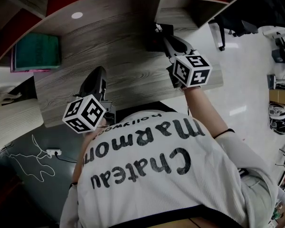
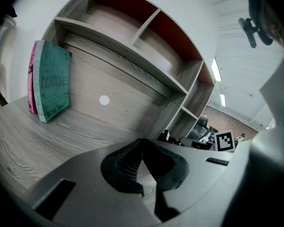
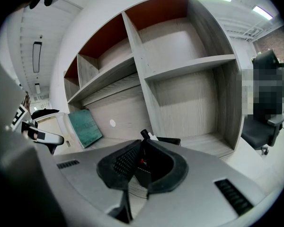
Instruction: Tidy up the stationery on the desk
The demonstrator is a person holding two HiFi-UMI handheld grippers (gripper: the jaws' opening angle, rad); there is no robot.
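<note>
My right gripper (image 1: 161,33) reaches over the wooden desk (image 1: 123,61) toward the shelf unit. In the right gripper view it (image 3: 142,161) is shut on a slim dark pen-like item (image 3: 143,163) with a small red mark, whose black tip sticks up past the jaws. Just beyond lies a flat black box (image 3: 169,140), also seen as the black box (image 1: 153,41). My left gripper (image 1: 99,74) hovers over the desk's front left; its fingertips (image 2: 132,150) meet with nothing between them. A teal book (image 2: 54,82) leans upright against a pink one (image 2: 32,77) at the desk's left.
The shelf unit (image 3: 180,65) has several bare compartments with red back panels. A white round disc (image 2: 104,100) sits in the back panel. The teal book (image 1: 35,51) stands at the far left. A power strip (image 1: 53,152) with a cable lies on the floor.
</note>
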